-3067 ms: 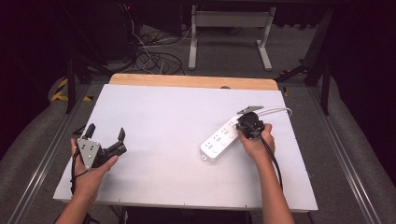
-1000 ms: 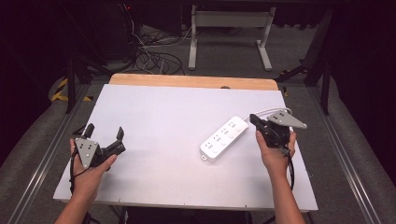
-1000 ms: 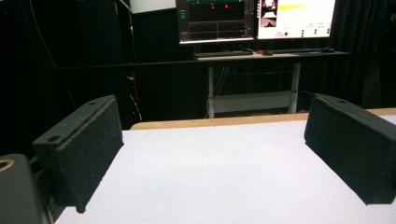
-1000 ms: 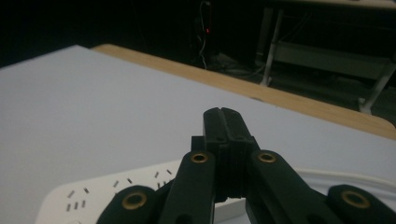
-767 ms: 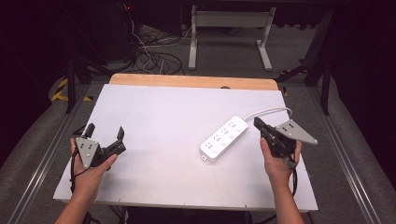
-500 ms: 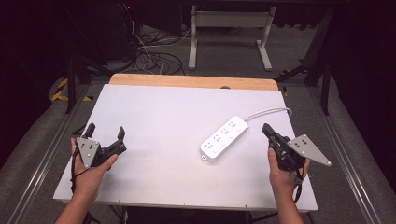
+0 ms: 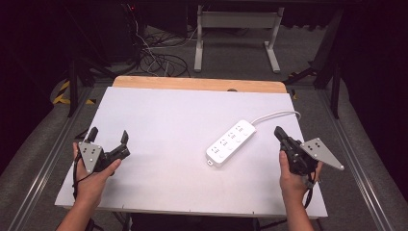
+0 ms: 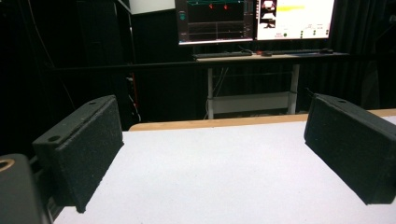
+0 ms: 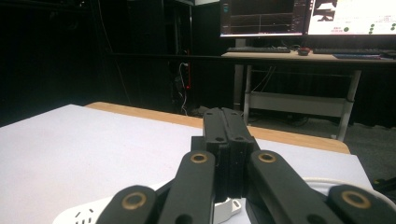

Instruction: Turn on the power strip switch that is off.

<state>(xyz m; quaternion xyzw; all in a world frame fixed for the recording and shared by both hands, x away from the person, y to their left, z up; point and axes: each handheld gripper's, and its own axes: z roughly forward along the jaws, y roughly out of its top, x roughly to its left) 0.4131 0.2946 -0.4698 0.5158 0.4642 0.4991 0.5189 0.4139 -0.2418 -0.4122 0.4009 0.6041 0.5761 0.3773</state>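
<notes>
A white power strip [image 7: 232, 142] lies slantwise on the white table [image 7: 168, 115], and its cable [image 7: 276, 115] curls off toward the right edge. My right gripper [image 7: 278, 131] is held just right of the strip, apart from it, jaws shut with nothing between them. In the right gripper view the shut jaws [image 9: 223, 116] point over the strip's end [image 9: 88, 212] and cable [image 9: 336, 183]. My left gripper [image 7: 109, 134] rests at the table's near left, open and empty. The left gripper view has the two pads [image 8: 79, 149] wide apart over bare table [image 8: 212, 177].
A wooden strip [image 7: 192, 83] runs along the table's far edge. Beyond it stand a desk frame [image 7: 235, 29] and tangled floor cables [image 7: 154, 57]. Monitors [image 8: 254, 18] sit on a desk farther back. Metal rails flank the table on both sides.
My right gripper has drawn away from the cable end of the power strip, to the right and toward the near edge, jaws staying shut. The strip and the left gripper have not moved.
</notes>
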